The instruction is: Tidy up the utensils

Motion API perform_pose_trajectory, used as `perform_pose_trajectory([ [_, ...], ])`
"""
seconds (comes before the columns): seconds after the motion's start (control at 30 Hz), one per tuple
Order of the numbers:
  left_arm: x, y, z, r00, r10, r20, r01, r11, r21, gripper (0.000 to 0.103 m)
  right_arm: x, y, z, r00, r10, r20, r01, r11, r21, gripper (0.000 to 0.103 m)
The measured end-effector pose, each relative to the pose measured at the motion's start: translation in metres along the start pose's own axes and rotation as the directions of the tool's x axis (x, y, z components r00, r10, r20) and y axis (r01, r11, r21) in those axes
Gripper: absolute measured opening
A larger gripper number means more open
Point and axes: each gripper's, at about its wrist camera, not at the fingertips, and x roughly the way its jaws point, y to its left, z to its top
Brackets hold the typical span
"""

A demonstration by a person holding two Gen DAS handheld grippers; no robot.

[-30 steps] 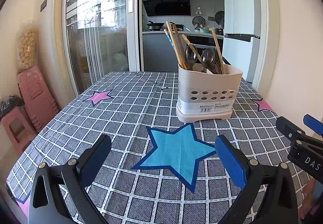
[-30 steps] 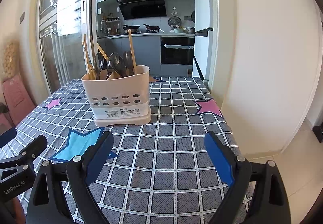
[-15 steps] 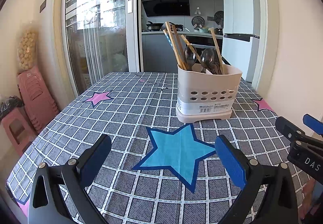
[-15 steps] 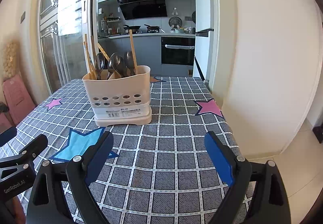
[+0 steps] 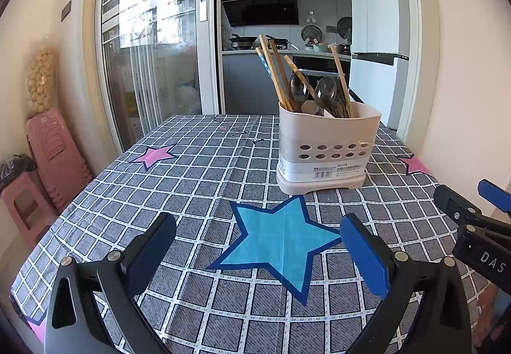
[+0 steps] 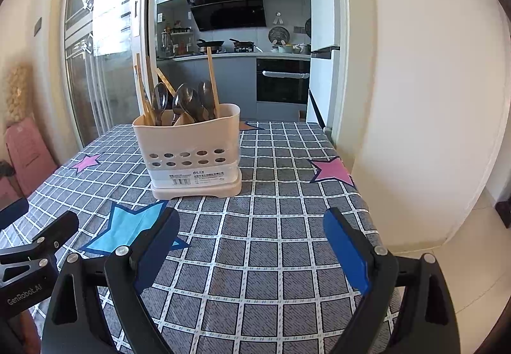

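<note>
Table [image 5: 191, 181]: I see it covered by a grey checked cloth [image 5: 134, 210] printed with blue and pink stars.
On table: one cream utensil caddy [image 5: 325, 149], upright, just beyond the blue star [image 5: 281, 236].

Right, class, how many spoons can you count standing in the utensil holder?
3, all bowl-up in the holder: left spoon by the chopsticks, middle spoon, right spoon. Others may hide behind them.
</note>
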Motion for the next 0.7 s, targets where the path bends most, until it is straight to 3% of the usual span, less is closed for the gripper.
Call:
perform_pose_trajectory([
  [0.7,0.0021,0.0012,-0.0015,1.0,0.0,-0.011,0.0,1.0,0.001,0.103,0.0002,0.0013,-0.0007,1.0,0.005,0.003,-0.005,1.0,-0.008,0.093],
])
